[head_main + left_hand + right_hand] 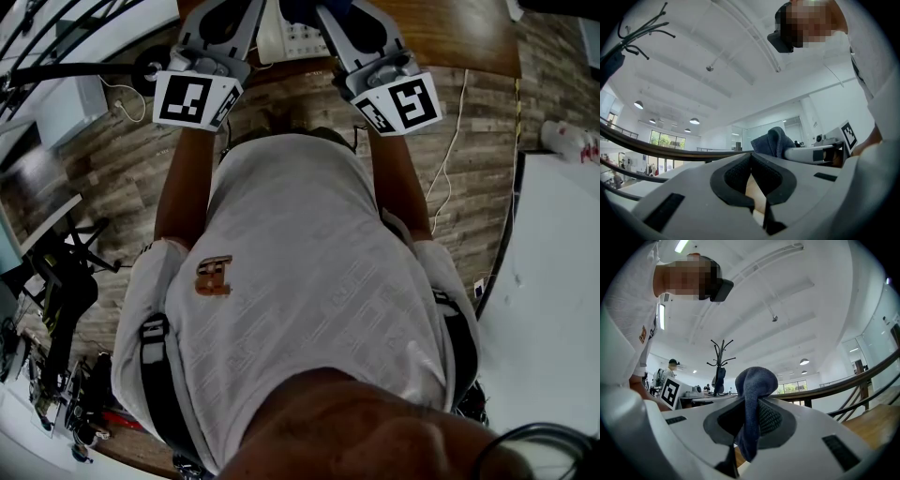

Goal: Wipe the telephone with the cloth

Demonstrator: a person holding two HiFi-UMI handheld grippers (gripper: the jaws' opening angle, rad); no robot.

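**Cloth gripped, telephone not yet touched**

The person's shirt fills most of the head view, with both tools raised in front of the chest, above the wooden floor. At the top edge is a brown table, and on it the pale telephone shows between the two tools, mostly hidden by them.

The left gripper has its jaws together with nothing between them. The right gripper is clamped on the blue cloth, which bunches above the pads and hangs below them.

This looks like the start of the wipe: cloth secured, no contact yet. The next move probably calls for tipping the right tool down so the cloth's loose end meets the telephone.
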